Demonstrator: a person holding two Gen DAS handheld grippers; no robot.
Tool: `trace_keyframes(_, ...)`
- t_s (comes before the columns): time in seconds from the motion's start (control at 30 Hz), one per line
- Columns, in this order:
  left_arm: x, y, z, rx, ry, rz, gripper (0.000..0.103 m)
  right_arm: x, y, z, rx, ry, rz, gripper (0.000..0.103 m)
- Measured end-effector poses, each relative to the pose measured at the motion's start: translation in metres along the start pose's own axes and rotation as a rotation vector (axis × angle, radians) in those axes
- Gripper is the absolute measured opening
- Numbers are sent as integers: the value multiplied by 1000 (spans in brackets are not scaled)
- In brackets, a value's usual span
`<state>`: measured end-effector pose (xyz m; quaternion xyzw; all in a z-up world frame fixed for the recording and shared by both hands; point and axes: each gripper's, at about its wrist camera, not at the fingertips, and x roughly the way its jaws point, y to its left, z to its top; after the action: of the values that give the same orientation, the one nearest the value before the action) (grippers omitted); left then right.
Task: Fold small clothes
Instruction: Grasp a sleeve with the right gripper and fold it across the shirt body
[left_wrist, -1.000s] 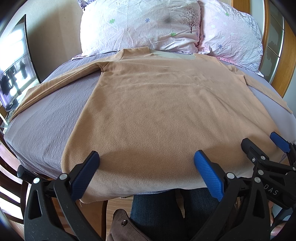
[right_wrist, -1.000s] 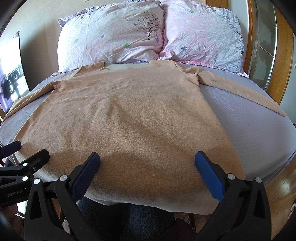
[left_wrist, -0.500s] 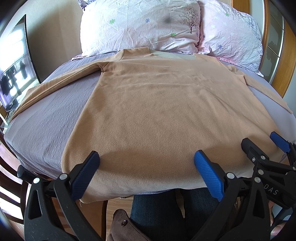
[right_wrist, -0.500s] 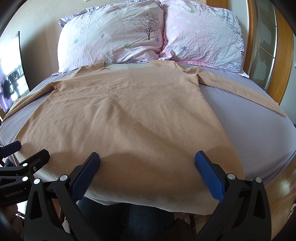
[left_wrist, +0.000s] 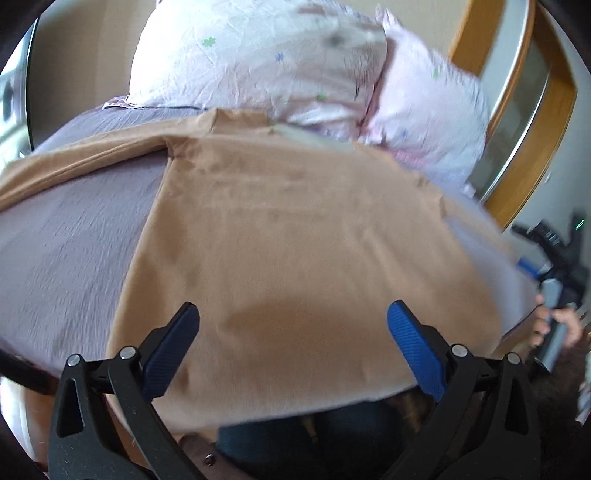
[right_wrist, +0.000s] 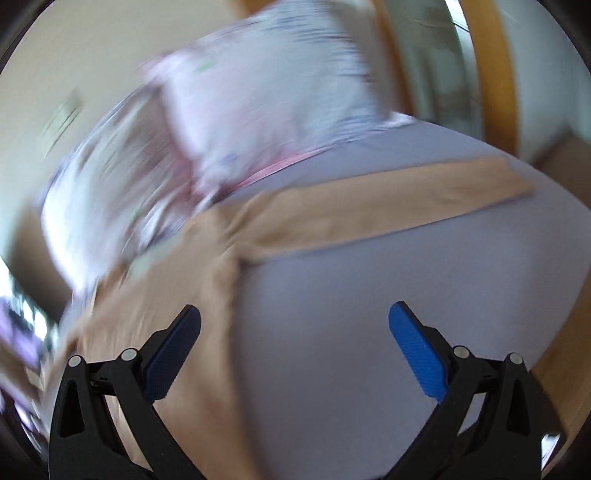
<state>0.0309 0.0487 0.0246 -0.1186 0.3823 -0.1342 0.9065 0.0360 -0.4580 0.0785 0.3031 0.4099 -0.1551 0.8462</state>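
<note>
Tan long-sleeved fleece top (left_wrist: 295, 240) lies flat on lilac-sheeted bed (left_wrist: 66, 236), collar far by floral pillows (left_wrist: 258, 59), hem at near edge. My left gripper (left_wrist: 293, 332) spread wide, empty, over hem. My right gripper (right_wrist: 294, 332) spread wide, empty, over bare sheet beside right sleeve (right_wrist: 388, 206); view blurred. I judge fabric soft, light, limp; take sleeve cuff or hem corner.
</note>
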Motion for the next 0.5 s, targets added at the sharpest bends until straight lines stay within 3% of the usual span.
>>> trace_keyframes(0.1, -5, 18, 21, -30, -83, -31, 101, 21, -54, 50, 217, -8, -90, 69)
trace_keyframes(0.27, -15, 50, 48, -82, -215, -96, 101, 53, -102, 86, 393, 10, -193, 58)
trace_keyframes(0.33, -13, 67, 58, -123, -219, -95, 101, 67, -110, 85, 448, 37, -197, 55)
trace_keyframes(0.5, -11, 107, 68, -244, -220, -112, 101, 69, -116, 86, 502, -17, -192, 51)
